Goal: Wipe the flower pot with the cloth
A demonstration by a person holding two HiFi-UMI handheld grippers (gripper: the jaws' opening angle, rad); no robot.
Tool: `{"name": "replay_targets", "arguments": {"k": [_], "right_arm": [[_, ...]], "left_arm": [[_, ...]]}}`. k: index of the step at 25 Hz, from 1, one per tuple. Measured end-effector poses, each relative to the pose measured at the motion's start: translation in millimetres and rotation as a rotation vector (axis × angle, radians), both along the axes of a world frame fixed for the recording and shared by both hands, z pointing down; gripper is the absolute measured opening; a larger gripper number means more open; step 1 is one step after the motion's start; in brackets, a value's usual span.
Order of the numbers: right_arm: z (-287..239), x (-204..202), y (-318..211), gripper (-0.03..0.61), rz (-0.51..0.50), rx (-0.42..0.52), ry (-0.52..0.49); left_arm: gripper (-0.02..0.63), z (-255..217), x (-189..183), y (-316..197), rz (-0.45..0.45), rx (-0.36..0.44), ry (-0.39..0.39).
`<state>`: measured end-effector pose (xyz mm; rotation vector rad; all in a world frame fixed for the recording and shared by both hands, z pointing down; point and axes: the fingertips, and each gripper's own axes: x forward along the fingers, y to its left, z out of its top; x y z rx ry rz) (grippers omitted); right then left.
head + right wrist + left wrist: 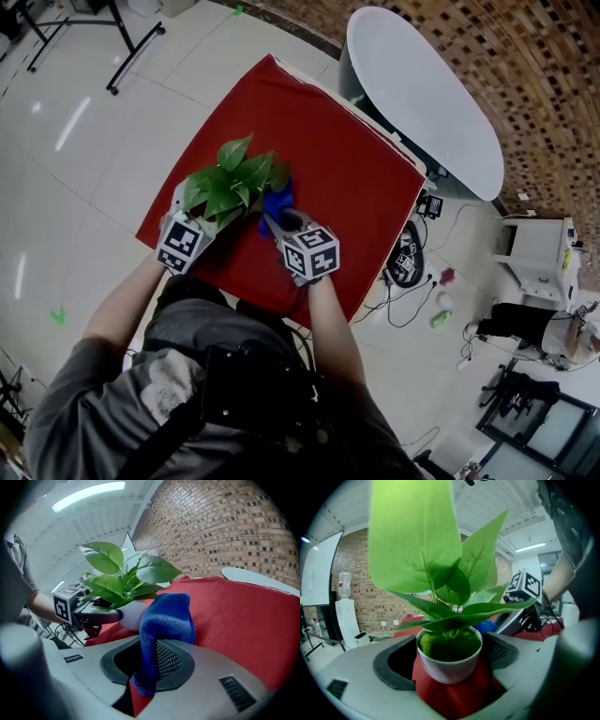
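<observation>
A white flower pot (449, 663) with green moss and broad leaves (230, 180) stands on the red tablecloth (347, 169). My left gripper (450, 670) is shut on the pot, one jaw on each side. From the head view the leaves hide the pot, and the left gripper (200, 218) reaches in under them. My right gripper (147, 660) is shut on a blue cloth (165, 617), which stands up bunched between the jaws. The cloth (277, 201) sits just right of the plant, close to the pot (133, 613). Whether it touches the pot I cannot tell.
The red-covered table is square, with its near edge (253, 291) by the person's body. A white oval table (422, 98) stands beyond its far right corner. Cables and small devices (408, 262) lie on the floor to the right.
</observation>
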<state>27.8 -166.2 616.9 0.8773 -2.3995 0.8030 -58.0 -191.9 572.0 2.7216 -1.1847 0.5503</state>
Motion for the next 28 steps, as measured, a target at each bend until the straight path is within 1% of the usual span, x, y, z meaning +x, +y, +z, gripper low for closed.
{"name": "replay_targets", "arguments": {"k": [3, 7, 9, 12, 14, 17, 20, 23, 28], "right_arm": [[2.0, -14.6, -23.6, 0.077, -0.032, 0.003, 0.016], [-0.4, -31.5, -42.2, 0.077, -0.098, 0.042, 0.009], [0.8, -37.3, -47.9, 0.077, -0.155, 0.075, 0.034], [5.0, -41.8, -55.3, 0.077, -0.257, 0.138, 0.099], [7.3, -42.0, -53.9, 0.077, -0.308, 0.174, 0.131], [3.8, -43.6, -48.7, 0.077, -0.334, 0.199, 0.153], [-6.9, -47.6, -44.8, 0.077, -0.317, 0.201, 0.148], [-7.7, -50.2, -33.5, 0.077, -0.289, 0.189, 0.124], [-6.8, -62.7, -2.7, 0.077, -0.228, 0.165, 0.055]], "left_arm": [[0.462, -2.7, -1.3, -8.0, 0.091, -0.004, 0.002], [0.462, -5.4, -1.5, -11.7, 0.202, -0.009, 0.006], [0.462, -6.1, -1.2, -14.5, 0.257, -0.012, 0.011], [0.460, -4.8, -0.4, -22.1, 0.334, -0.021, 0.013], [0.461, -3.4, 0.2, -22.8, 0.369, -0.027, 0.012], [0.462, -4.1, 0.8, -21.6, 0.386, -0.025, 0.013], [0.462, -6.4, 0.6, -23.2, 0.376, -0.019, 0.020], [0.462, -6.5, -2.1, -24.1, 0.357, -0.009, 0.034], [0.462, -5.1, -4.9, -21.1, 0.339, 0.007, 0.055]]}}
